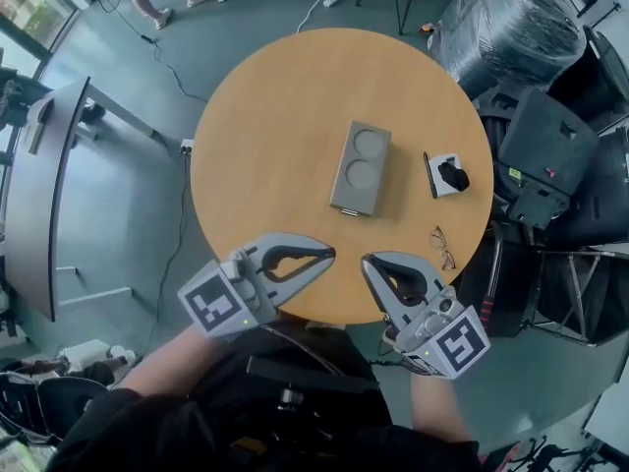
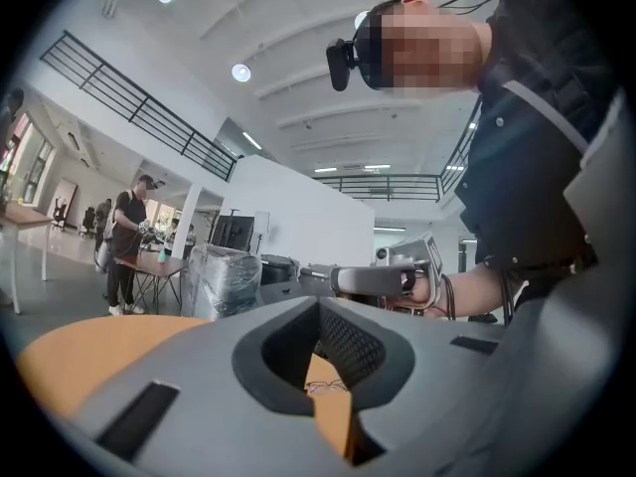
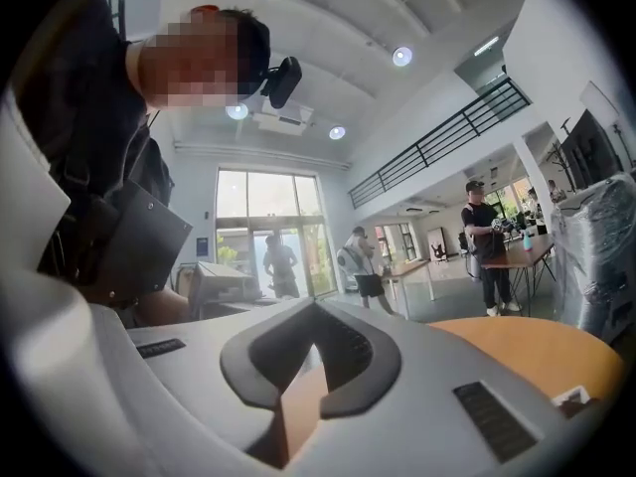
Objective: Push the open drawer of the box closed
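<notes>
a round wooden table (image 1: 265, 136) stands on a grey-green floor (image 1: 128, 214) in a high, bright hall. the grey box (image 1: 360, 168) lies flat a little right of the table's middle, long side running away from the person, with two round hollows in its top. only a thin pale lip of the drawer (image 1: 347, 211) shows at its near short end, and it sits flush or nearly so with the box. just right of the box, apart from it, is a small white block (image 1: 444, 176) with a black piece on top. nearer the rim lies a pair of spectacles (image 1: 442, 248). both tongs hover at the table's near edge, well apart from the box. the left gripper (image 1: 330, 255) points right, its jaws pressed together at the tips with nothing between them. the right gripper (image 1: 368, 264) points back and left, its jaws likewise closed tip to tip and empty. the two tips are near each other but not touching. beyond the table to the right stand a plastic-wrapped bundle (image 1: 511, 23) and black cases (image 1: 550, 146). a curved desk (image 1: 44, 195) sits at the left.
</notes>
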Demonstrator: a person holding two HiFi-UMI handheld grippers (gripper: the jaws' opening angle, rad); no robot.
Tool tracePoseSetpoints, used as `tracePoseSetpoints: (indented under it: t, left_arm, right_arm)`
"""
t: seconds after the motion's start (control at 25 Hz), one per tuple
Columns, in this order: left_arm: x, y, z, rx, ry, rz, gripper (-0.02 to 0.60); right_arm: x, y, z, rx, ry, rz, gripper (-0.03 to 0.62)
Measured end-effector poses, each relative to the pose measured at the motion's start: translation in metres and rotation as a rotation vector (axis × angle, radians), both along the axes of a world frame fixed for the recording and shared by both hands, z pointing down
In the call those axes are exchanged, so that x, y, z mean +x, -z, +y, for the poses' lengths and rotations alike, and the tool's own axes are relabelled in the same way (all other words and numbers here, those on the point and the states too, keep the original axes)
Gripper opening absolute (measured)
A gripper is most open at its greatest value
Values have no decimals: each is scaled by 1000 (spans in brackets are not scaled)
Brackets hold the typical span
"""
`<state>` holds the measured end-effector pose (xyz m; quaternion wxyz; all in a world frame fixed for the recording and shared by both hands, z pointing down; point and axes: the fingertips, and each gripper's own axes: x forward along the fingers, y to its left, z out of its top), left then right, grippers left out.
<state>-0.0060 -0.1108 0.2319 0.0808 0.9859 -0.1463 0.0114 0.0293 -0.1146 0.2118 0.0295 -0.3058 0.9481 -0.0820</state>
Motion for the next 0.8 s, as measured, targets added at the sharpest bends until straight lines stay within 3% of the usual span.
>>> tracePoseSetpoints:
  t: [0.24, 0.8]
  left_arm:
    - [-2, 44, 39, 56, 11, -1, 28]
    - [15, 82, 82, 90, -9, -21, 28]
  right_arm:
    - [2, 50, 36, 54, 12, 19, 2]
    - [-7, 66, 82, 60, 36, 30, 2]
